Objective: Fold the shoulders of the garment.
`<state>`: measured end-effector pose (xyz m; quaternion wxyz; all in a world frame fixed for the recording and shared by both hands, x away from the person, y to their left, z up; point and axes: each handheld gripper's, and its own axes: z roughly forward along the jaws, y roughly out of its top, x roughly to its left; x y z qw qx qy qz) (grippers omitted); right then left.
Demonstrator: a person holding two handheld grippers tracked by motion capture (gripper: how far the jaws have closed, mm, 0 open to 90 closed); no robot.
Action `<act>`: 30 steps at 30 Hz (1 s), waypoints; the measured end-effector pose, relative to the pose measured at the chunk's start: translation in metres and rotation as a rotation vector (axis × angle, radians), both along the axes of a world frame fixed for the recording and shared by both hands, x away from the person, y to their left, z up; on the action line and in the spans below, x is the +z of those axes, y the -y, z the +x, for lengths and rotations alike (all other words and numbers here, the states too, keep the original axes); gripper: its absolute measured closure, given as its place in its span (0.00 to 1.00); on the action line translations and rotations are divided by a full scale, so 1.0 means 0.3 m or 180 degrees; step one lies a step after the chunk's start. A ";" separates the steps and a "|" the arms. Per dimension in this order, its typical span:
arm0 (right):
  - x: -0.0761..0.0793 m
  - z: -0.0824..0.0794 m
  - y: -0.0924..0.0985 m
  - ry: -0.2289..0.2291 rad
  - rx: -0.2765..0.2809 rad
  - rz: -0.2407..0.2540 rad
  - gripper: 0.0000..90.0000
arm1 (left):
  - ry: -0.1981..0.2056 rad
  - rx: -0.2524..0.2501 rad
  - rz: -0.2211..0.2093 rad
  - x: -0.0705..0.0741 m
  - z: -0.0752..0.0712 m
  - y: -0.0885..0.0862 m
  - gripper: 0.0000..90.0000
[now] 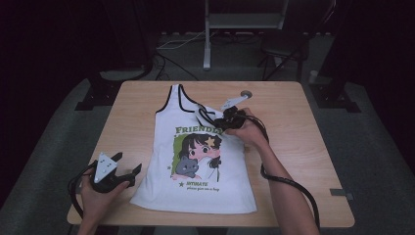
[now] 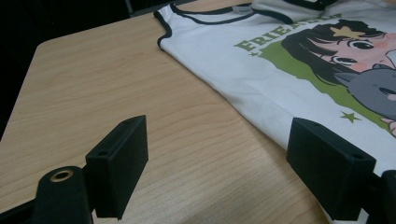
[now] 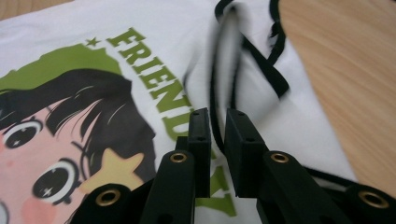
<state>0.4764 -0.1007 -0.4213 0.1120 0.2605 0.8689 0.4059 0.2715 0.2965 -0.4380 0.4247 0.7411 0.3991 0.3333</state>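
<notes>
A white tank top (image 1: 195, 166) with black trim, a cartoon girl and cat print and green "FRIENDLY" lettering lies flat on the wooden table (image 1: 293, 127). Its right shoulder strap (image 1: 203, 112) is folded down over the chest. My right gripper (image 1: 211, 120) hovers at that fold. In the right gripper view its jaws (image 3: 218, 114) stand a narrow gap apart, the blurred black-edged strap (image 3: 275, 79) running into the gap, pads not pressing. My left gripper (image 1: 128, 164) rests wide open beside the shirt's lower left hem (image 2: 261, 70), nothing between its fingers (image 2: 217, 140).
A round cable hole (image 1: 246, 94) sits in the table near the far edge. The right gripper's cable (image 1: 288, 183) loops over the table's right front. A metal stand (image 1: 207, 44) and chair legs stand on the floor beyond the table.
</notes>
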 end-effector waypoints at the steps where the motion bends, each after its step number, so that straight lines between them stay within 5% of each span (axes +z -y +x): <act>1: 0.000 -0.003 -0.001 0.0001 0.0031 -0.0018 0.86 | 0.0001 0.0001 0.0001 0.000 0.000 0.000 0.23; 9: 0.028 -0.026 -0.019 0.0085 0.0087 -0.0057 0.67 | -0.0008 -0.0012 0.0014 0.000 -0.001 0.003 0.23; 16: 0.016 -0.046 -0.059 0.0177 0.0226 -0.0158 0.59 | 0.0002 -0.0014 0.0021 0.000 -0.001 0.005 0.23; 30: 0.002 -0.046 -0.124 0.0250 0.0218 -0.0179 0.46 | 0.0009 -0.0020 0.0014 0.001 -0.003 0.003 0.23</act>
